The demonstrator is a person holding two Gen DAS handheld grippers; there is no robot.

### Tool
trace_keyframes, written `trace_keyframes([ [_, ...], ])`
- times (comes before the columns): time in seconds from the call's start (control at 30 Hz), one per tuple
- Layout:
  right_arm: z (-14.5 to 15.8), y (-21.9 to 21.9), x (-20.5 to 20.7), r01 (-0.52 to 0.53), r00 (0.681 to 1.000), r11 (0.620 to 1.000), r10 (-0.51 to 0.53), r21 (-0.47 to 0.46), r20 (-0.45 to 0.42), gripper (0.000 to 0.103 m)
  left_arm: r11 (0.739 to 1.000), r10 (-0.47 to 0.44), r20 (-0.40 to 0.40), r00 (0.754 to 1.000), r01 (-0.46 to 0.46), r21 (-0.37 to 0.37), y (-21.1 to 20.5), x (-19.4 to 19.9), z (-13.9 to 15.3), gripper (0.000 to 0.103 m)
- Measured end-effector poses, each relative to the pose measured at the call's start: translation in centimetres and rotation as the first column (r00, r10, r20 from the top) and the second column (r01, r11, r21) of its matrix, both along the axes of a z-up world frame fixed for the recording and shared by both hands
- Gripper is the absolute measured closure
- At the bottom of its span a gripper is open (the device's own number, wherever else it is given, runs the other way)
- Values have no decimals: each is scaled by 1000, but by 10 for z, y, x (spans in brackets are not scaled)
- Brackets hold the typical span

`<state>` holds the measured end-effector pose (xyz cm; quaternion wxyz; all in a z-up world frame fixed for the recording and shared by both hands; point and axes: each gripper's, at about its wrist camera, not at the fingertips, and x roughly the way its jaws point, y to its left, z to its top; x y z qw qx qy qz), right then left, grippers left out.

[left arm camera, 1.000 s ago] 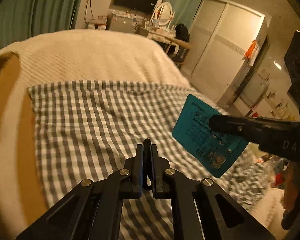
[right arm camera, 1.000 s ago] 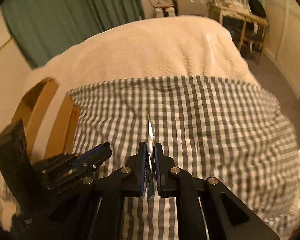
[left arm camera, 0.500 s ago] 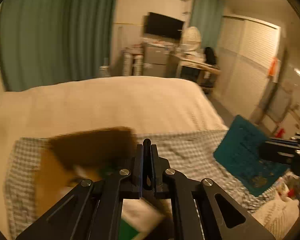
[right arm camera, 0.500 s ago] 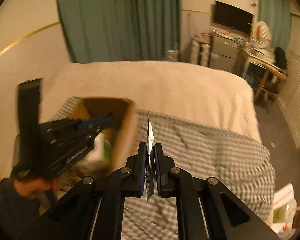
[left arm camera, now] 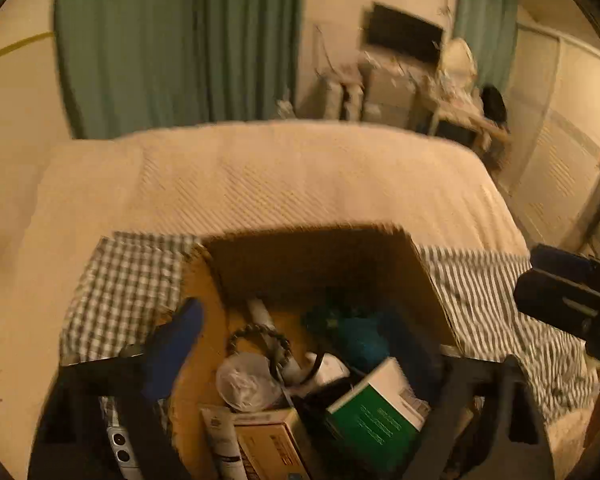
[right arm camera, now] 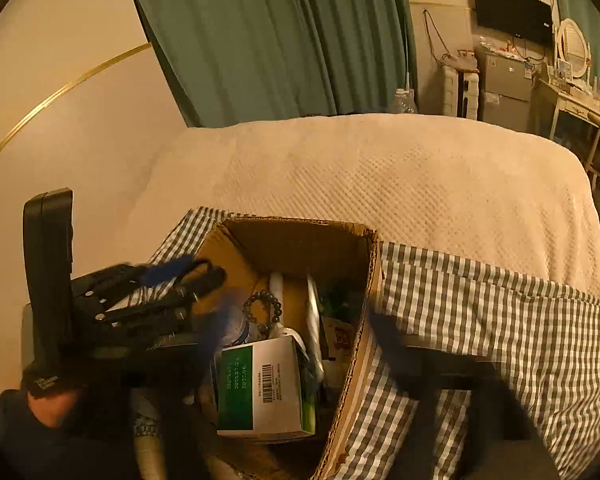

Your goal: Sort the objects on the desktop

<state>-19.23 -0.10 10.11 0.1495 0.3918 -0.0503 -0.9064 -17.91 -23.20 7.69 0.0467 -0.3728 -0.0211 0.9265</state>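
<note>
Cardboard box [right arm camera: 300,248] was what both my grippers hung over, on the checked cloth [right arm camera: 480,304] spread across the cream bedspread [right arm camera: 380,168]. My left gripper [left arm camera: 300,336] was spreading its jaws, one blue-padded finger [left arm camera: 172,344] outside the box's left wall and the other blurred on the right, nothing pinched between them. My right gripper [right arm camera: 300,328] was likewise opening, its fingers smeared by motion, and nothing was gripped there that I could make out. Below, the box was crowded: a green and white carton [right arm camera: 260,384] leaning near the front, a dark bead bracelet [right arm camera: 264,312] behind it, a teal object [left arm camera: 360,340] toward the right wall, a white tube [left arm camera: 224,440] and a brown carton [left arm camera: 272,448] nearest me. Green curtains [right arm camera: 280,40] hung beyond the bed.
</note>
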Motion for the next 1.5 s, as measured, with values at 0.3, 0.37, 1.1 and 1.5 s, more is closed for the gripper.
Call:
trace_keyframes([
  [0.3,33,21,44,111,984,994,-107,14,-143,1,994,111,-67,992,-110,11,-4,41,38,0],
  [0.37,38,25,62,160,978,986,-152,45,-140,1,994,108,-71,992,-109,-7,3,49,43,0],
  [1.1,-36,39,152,350,936,935,-349,52,-38,1,997,68,-26,997,-67,36,43,139,-24,0],
  [1.5,-45,38,143,377,926,920,-373,110,-56,1,988,152,-76,985,-151,16,36,139,-16,0],
])
